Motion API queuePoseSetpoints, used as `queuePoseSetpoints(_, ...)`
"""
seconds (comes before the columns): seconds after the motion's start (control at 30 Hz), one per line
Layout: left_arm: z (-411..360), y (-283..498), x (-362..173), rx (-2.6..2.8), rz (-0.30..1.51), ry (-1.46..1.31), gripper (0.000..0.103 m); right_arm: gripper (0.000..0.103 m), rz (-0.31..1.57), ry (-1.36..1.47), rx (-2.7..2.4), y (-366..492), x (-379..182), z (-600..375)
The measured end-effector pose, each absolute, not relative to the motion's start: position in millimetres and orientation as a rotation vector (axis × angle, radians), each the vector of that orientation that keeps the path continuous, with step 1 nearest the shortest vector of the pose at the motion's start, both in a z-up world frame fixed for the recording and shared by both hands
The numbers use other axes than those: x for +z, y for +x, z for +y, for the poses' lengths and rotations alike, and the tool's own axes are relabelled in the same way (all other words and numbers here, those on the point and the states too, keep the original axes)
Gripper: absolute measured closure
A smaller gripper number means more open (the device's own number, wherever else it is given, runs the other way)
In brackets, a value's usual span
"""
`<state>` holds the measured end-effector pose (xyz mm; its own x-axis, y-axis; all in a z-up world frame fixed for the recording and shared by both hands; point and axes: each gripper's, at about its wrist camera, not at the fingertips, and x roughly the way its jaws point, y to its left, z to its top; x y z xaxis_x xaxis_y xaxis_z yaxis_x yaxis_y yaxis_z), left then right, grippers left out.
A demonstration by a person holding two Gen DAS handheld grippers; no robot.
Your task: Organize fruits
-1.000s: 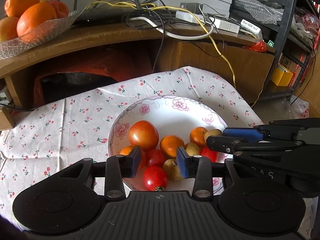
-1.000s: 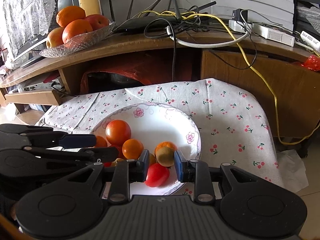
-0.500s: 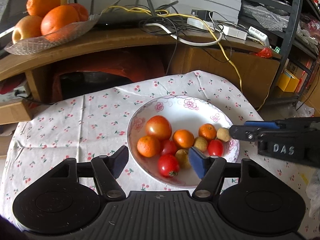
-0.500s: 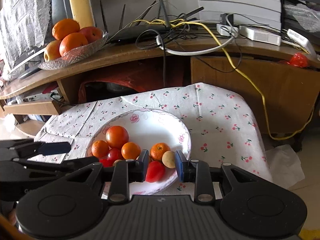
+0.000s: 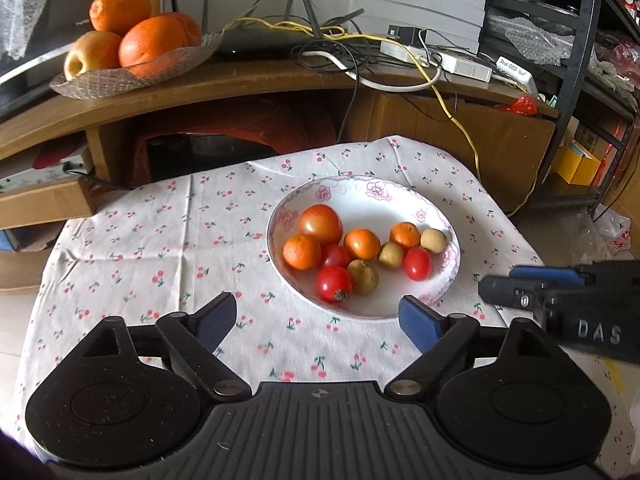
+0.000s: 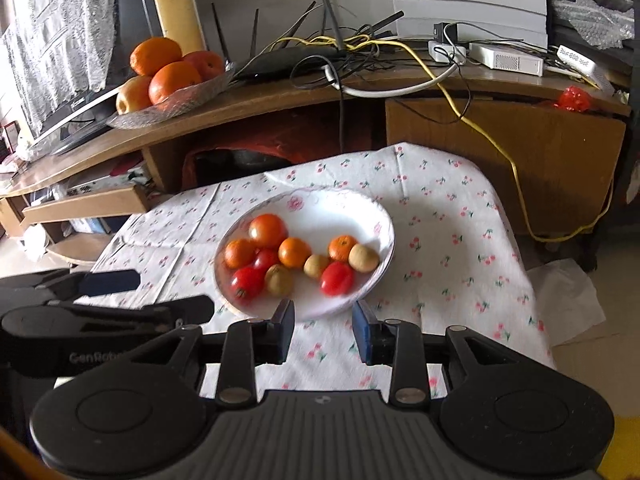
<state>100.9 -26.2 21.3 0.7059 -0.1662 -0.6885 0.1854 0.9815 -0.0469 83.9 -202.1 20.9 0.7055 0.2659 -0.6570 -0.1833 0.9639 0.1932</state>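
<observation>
While both grippers gape empty, fruit (image 5: pixel 362 254) lies beyond their fingers (image 5: pixel 418 322).

This is a home living room: a wooden TV stand (image 6: pixel 280 92) holds a TV (image 6: pixel 76 108), a router (image 6: pixel 288 62), tangled cables (image 5: pixel 360 40) and a glass fruit dish (image 5: pixel 132 72).

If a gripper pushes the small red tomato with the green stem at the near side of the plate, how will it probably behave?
The tomato looks round and glossy, so it may roll or slip. Touching a brown fruit, it would probably nudge that. The plate curves upward, likely containing it.
</observation>
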Motion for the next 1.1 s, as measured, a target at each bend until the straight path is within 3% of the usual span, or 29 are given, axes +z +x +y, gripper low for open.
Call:
queuePoseSetpoints(0.33,-28.8,73.8,22.3,-0.185,0.765,0.065,0.009,0.071,0.769,0.134,0.243,51.1,19.8,-198.2)
queuePoseSetpoints(0.47,-29.8,63.8,23.9,-0.164,0.751,0.080,0.000,0.070,0.784,0.151,0.239,41.7,18.1,-197.2)
queuePoseSetpoints(1.1,-26.4,21.6,28.8,-0.160,0.758,0.036,0.000,0.070,0.777,0.155,0.233,-1.6,21.9,-196.2)
